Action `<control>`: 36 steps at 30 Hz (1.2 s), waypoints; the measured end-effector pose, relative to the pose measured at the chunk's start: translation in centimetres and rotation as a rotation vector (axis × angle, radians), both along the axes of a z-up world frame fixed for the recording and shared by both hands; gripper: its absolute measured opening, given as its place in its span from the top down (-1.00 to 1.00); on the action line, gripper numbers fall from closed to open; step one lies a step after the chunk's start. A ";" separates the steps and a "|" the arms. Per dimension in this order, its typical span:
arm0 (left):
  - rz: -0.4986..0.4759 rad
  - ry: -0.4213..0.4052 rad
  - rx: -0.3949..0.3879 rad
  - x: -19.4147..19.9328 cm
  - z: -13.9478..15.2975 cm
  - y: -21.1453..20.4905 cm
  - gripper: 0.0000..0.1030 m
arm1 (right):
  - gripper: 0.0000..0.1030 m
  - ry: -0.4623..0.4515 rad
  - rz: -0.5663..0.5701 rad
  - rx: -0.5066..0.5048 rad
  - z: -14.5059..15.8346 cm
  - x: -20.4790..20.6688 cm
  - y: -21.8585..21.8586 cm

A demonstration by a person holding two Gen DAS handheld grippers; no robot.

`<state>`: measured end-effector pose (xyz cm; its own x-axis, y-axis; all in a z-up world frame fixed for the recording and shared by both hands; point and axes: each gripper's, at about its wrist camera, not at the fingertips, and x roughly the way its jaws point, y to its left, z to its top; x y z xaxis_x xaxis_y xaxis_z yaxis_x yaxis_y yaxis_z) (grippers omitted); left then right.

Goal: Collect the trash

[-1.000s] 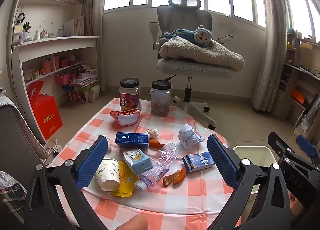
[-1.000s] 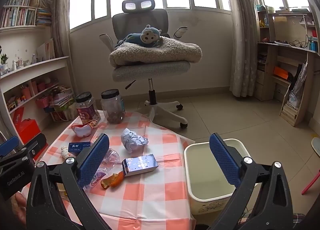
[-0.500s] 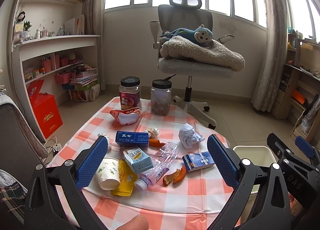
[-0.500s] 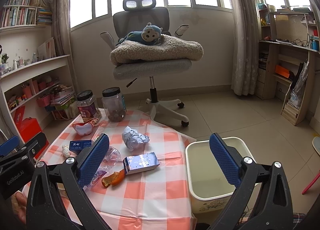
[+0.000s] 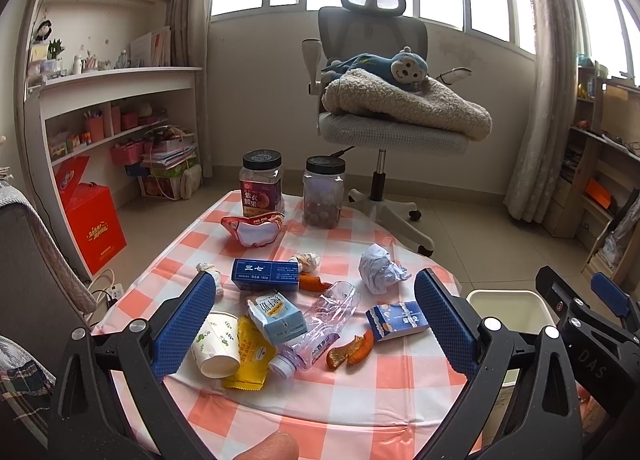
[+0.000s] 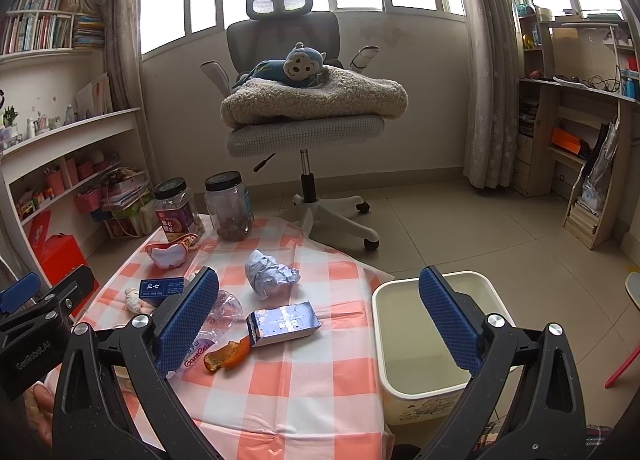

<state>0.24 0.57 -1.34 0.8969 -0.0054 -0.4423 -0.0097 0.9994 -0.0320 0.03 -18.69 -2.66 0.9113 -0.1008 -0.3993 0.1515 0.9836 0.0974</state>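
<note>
Trash lies scattered on a pink-and-white checked table [image 5: 360,392]: a paper cup [image 5: 214,344] on its side, a yellow packet [image 5: 250,360], a pale blue carton [image 5: 276,316], a crushed plastic bottle [image 5: 320,324], orange peel [image 5: 350,350], a small blue box [image 5: 396,320] [image 6: 284,322], a long blue box [image 5: 266,274] and crumpled paper [image 5: 380,268] [image 6: 270,272]. My left gripper [image 5: 316,322] hovers open above the front of the pile, holding nothing. My right gripper [image 6: 320,320] is open and empty, above the table's right edge beside a cream bin [image 6: 436,336].
Two dark-lidded jars [image 5: 262,184] [image 5: 324,192] and a red-rimmed mask-like item [image 5: 254,230] stand at the table's far end. Behind is an office chair [image 5: 384,128] with a blanket and plush monkey. Shelves line the left wall; a red box [image 5: 94,228] sits on the floor.
Both views have shifted only slightly; the objects on the table lie as before and both grippers remain open.
</note>
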 end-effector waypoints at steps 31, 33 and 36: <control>0.004 0.011 -0.002 -0.3 -1.1 0.5 -0.88 | -0.87 0.008 0.002 0.003 -0.3 0.0 0.2; 0.003 0.012 -0.002 -0.3 -1.1 0.6 -0.88 | -0.87 0.009 0.001 0.003 -0.3 0.1 0.2; 0.003 0.013 -0.002 -0.3 -1.2 0.6 -0.88 | -0.87 0.010 0.002 0.003 -0.3 0.1 0.2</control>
<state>-0.08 1.17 -2.52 0.8910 -0.0040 -0.4539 -0.0127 0.9994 -0.0337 0.13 -18.49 -3.00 0.9075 -0.0981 -0.4084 0.1509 0.9836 0.0991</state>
